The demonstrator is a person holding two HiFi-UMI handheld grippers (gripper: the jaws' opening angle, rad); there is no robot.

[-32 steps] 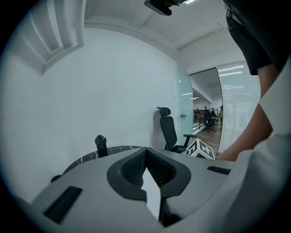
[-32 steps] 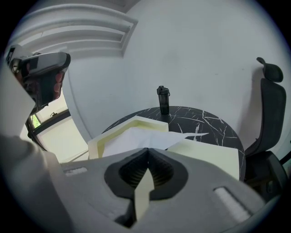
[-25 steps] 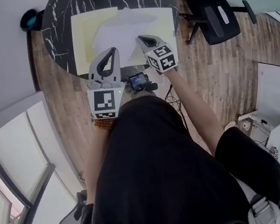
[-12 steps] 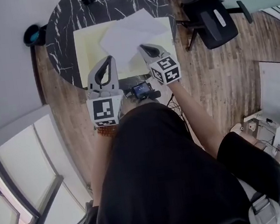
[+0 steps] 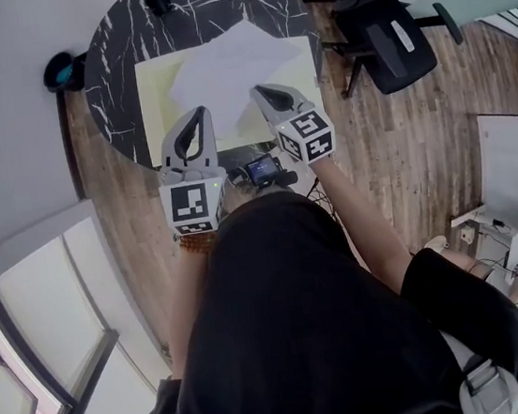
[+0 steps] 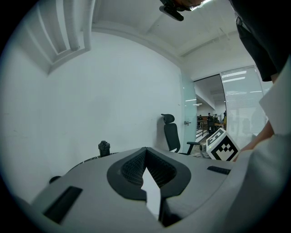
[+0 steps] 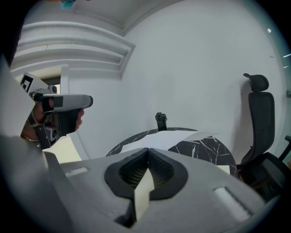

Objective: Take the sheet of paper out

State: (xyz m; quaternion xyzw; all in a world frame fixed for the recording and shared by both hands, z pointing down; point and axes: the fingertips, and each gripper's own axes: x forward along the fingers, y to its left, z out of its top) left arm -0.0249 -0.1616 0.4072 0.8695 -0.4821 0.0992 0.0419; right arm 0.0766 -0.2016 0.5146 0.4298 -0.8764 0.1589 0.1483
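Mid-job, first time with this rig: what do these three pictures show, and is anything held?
No robot here: a person holds a two-jaw tool in each hand. The head view comes from a camera on the person's head, looking down: left gripper at left, right gripper at right. The other two views come from cameras riding on each gripper, looking along its jaws. On the round table lies a yellow folder with white paper on top. Both pairs of jaws are closed; I can't tell whether either pinches anything.
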